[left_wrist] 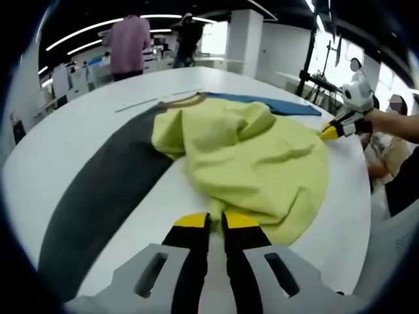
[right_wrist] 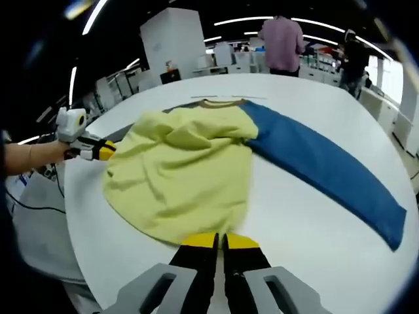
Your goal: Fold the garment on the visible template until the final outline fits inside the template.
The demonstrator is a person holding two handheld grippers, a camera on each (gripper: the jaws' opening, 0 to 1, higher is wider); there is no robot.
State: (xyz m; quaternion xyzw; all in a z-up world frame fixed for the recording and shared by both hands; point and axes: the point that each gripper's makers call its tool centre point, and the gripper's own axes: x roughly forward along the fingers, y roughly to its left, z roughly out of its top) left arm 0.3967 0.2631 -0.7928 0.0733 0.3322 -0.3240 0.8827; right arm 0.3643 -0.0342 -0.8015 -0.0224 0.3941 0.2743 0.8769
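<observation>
Garment [left_wrist: 249,154], yellow and rumpled, lies mid-table [left_wrist: 59,150]; its hem sits pinched at six o'clock between the narrow jaws of the left gripper [left_wrist: 216,221]. The left gripper view adds a dark grey sleeve [left_wrist: 105,196] toward eight o'clock. The right gripper view shows the right gripper [right_wrist: 219,241] clamped on the hem and a blue sleeve [right_wrist: 327,167] toward four o'clock.

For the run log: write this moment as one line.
left claw: shut on yellow shirt hem | right claw: shut on hem | shirt: bunched, unfolded
</observation>
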